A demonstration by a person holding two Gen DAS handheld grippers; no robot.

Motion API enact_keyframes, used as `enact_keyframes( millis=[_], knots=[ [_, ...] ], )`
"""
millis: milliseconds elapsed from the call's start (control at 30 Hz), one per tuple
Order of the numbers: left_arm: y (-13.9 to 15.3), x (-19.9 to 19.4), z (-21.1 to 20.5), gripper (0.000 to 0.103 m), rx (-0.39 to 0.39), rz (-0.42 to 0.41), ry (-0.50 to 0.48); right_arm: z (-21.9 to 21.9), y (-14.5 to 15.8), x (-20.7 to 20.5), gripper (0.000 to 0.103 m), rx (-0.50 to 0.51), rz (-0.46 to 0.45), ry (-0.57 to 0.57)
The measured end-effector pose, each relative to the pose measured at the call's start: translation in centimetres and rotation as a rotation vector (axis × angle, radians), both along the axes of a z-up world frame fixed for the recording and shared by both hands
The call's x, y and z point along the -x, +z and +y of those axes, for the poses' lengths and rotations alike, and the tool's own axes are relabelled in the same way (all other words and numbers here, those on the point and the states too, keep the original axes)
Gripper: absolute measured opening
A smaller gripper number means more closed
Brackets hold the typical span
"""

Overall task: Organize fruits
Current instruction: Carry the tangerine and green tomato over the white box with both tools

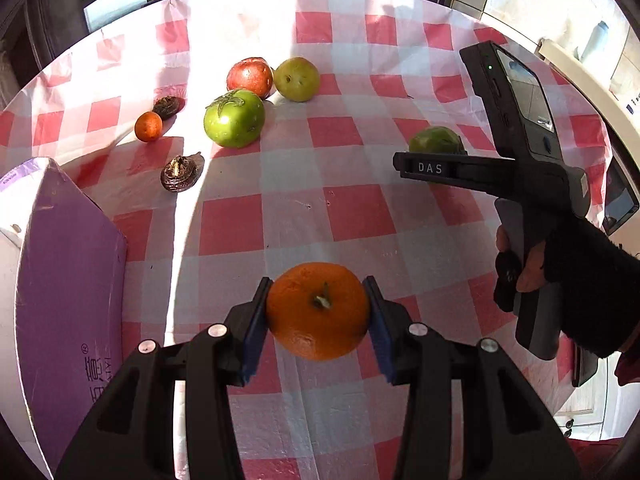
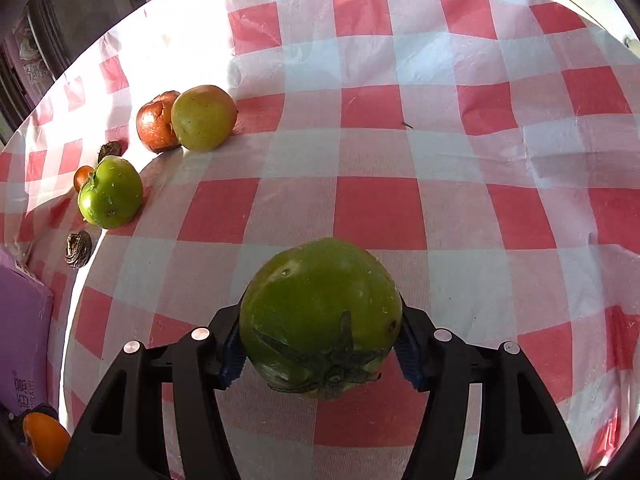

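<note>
While I sort, L gripper [image 1: 318, 312] jaws clamp orange [image 1: 318, 310], R gripper [image 2: 320, 344] jaws clamp green tomato [image 2: 320, 316], both clear of tabletop [image 1: 360, 140] for carrying.

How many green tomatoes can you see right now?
2. One green tomato is clamped in the right hand-held gripper; the other green tomato sits on the tablecloth beside the red fruit. More may be hidden.

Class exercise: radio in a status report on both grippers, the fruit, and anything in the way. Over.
Left gripper shut on orange. Right gripper shut on green tomato. Other fruit loose on the cloth. Nothing in the way.
</note>
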State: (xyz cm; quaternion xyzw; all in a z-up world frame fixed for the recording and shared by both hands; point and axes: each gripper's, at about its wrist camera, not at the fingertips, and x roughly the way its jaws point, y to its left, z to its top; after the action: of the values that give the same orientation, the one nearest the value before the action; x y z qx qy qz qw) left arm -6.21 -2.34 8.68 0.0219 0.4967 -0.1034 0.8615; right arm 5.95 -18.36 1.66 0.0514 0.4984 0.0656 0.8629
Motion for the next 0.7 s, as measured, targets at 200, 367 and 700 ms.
enact_keyframes(
  millis=[200, 367, 700],
  knots=[
    [2.6, -0.5, 2.5, 0.045, 0.006, -0.064, -0.003, 2.5, 0.1, 5.9, 0.059, 0.008, 0.051, 0.094],
    [4.1, 0.3, 3.9, 0.045, 0.007, -0.105, -0.037, 3.7, 0.6, 9.7, 0.059, 0.033, 0.071, 0.14],
    [6.5, 1.4, 6.9, 0.045, 0.047, -0.186, -0.088, 5.0, 1.5, 13.5, 0.059, 0.049, 0.101, 0.099]
  ],
)
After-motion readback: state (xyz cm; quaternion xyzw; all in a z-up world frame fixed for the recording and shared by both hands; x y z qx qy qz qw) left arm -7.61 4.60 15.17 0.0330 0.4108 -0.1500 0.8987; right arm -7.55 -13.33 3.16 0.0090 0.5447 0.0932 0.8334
